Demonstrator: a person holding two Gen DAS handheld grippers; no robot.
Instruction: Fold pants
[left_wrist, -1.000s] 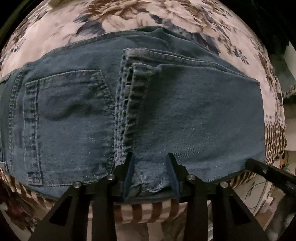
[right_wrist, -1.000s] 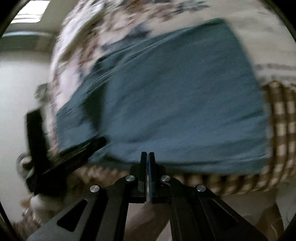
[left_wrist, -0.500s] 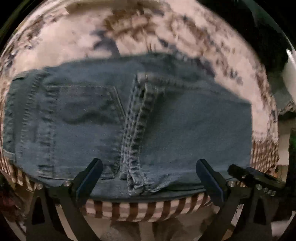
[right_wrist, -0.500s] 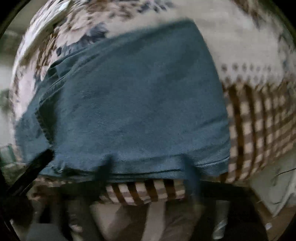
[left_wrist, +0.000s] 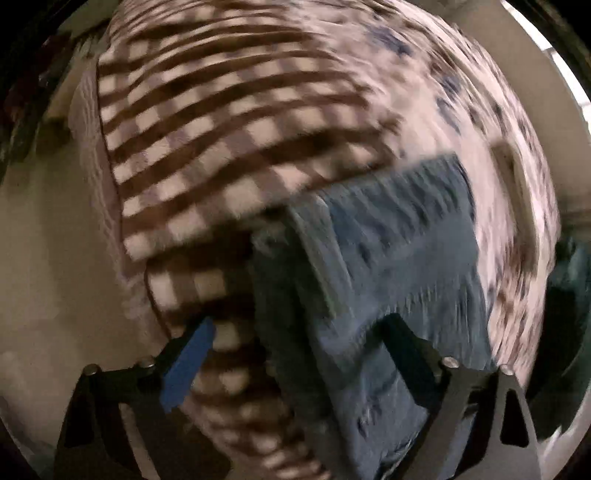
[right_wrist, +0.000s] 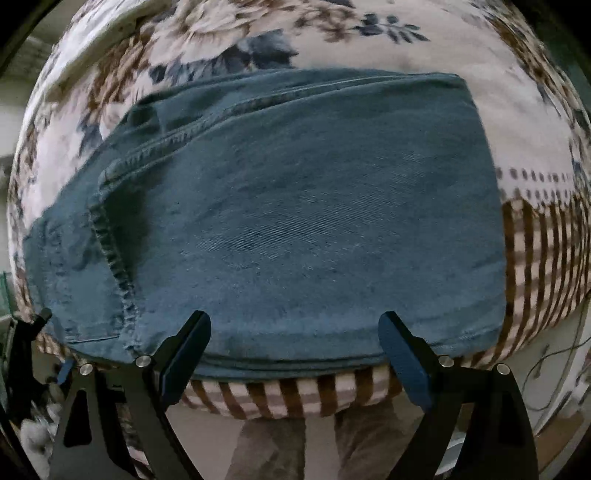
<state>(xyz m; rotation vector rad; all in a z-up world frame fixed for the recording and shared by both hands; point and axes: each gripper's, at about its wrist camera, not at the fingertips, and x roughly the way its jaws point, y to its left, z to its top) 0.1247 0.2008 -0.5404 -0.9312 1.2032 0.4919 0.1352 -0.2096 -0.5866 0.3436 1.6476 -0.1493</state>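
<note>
Folded blue jeans lying flat on a floral bedspread, near edge running along the bed's brown-and-white checked blanket. Folded into a broad rectangle; stitched hems and seams bunched toward the jeans' left end, smooth denim across the middle and right.

Right tongs spread wide apart, gripping nothing, hovering at the jeans' near edge; cannot tell whether the tips touch the denim. Both fingers fronting the jeans' front fold, one near the hems, the other toward the right corner.

Left tongs likewise wide apart and gripping nothing, seen through a motion-blurred view. Jeans there to the right, checked blanket left of and beyond them. Blue-padded finger over the blanket beside the jeans, the other finger over the denim.
</note>
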